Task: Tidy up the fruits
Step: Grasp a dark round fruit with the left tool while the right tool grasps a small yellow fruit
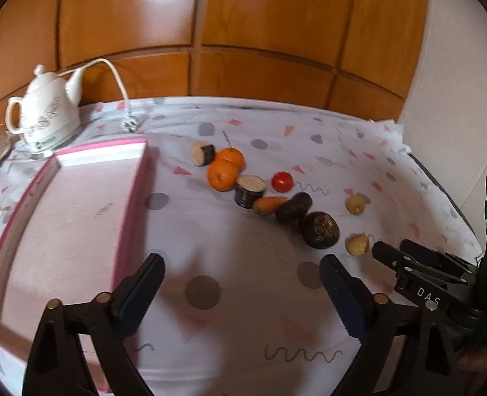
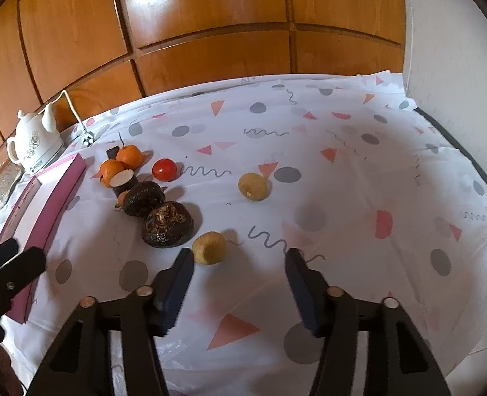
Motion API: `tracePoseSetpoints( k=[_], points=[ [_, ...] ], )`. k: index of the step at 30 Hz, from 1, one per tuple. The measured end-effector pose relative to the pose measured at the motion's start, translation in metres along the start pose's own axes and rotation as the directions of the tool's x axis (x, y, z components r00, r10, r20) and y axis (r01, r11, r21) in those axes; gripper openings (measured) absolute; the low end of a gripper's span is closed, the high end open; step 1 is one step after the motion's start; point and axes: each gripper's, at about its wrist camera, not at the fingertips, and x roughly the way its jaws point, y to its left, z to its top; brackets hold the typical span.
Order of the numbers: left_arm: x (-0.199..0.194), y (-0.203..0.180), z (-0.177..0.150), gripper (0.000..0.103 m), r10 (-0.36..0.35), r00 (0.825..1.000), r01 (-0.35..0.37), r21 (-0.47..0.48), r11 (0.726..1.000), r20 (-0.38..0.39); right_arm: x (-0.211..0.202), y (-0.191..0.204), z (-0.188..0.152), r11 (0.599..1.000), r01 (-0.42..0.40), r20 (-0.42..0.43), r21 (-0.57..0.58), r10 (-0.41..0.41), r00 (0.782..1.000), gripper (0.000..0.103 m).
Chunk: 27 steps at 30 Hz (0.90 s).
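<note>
A pink shallow box (image 1: 78, 217) lies on the left of the table; it also shows in the right wrist view (image 2: 50, 204). A row of produce lies to its right: two oranges (image 1: 225, 168) (image 2: 121, 161), a red tomato (image 1: 282, 181) (image 2: 165, 169), two cut dark cylinders (image 1: 250, 189), a carrot (image 1: 269, 205), two dark round fruits (image 1: 319, 229) (image 2: 167, 224) and two small yellow fruits (image 1: 357, 244) (image 2: 209, 247). My left gripper (image 1: 241, 283) is open and empty beside the box. My right gripper (image 2: 238, 277) is open, just short of the near yellow fruit.
A white teapot (image 1: 47, 112) with a cord stands at the back left. Wooden panels (image 1: 243, 33) rise behind the table. A white wall (image 2: 457, 49) bounds the right side. The patterned tablecloth (image 2: 342, 198) covers the table.
</note>
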Motion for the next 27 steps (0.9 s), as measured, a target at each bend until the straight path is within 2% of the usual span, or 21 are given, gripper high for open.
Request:
tracePoseSetpoints(
  k=[1,6,10,12,16,18,20,27],
  points=[
    [0.003,-0.001,0.000,0.091,-0.003,1.000,0.003,0.003,1.000,-0.004,0.000,0.000,-0.001,1.000,-0.003,0.000,-0.005,0.003,1.000,0.053],
    [0.022,-0.008,0.003,0.068,-0.028,0.999,0.029,0.026,0.999,-0.041,0.003,0.001,-0.003,0.999,-0.049,-0.002,-0.023,0.049,0.999,0.051],
    [0.037,-0.016,0.007,0.056,-0.047,0.997,0.050,0.047,0.998,-0.061,0.004,0.006,-0.002,0.995,-0.082,0.006,-0.048,0.083,0.997,0.050],
    [0.043,-0.019,0.008,0.049,-0.066,0.995,0.070,0.046,0.996,-0.079,0.007,0.010,-0.002,0.994,-0.088,0.006,-0.061,0.089,0.996,0.046],
    [0.049,-0.025,0.009,0.049,-0.100,0.991,0.104,0.050,0.993,-0.092,0.016,0.012,0.000,0.992,-0.101,-0.010,-0.070,0.100,0.995,0.046],
    [0.051,-0.027,0.010,0.049,-0.119,0.988,0.124,0.053,0.991,-0.094,0.021,0.014,0.000,0.992,-0.097,-0.014,-0.086,0.096,0.995,0.038],
    [0.054,-0.030,0.012,0.049,-0.135,0.986,0.141,0.055,0.988,-0.099,0.024,0.014,0.001,0.991,-0.089,-0.016,-0.097,0.088,0.996,0.025],
    [0.068,-0.043,0.020,0.049,-0.172,0.978,0.179,0.047,0.983,-0.119,0.024,0.013,-0.001,0.988,-0.094,-0.013,-0.127,0.093,0.996,0.025]
  ],
)
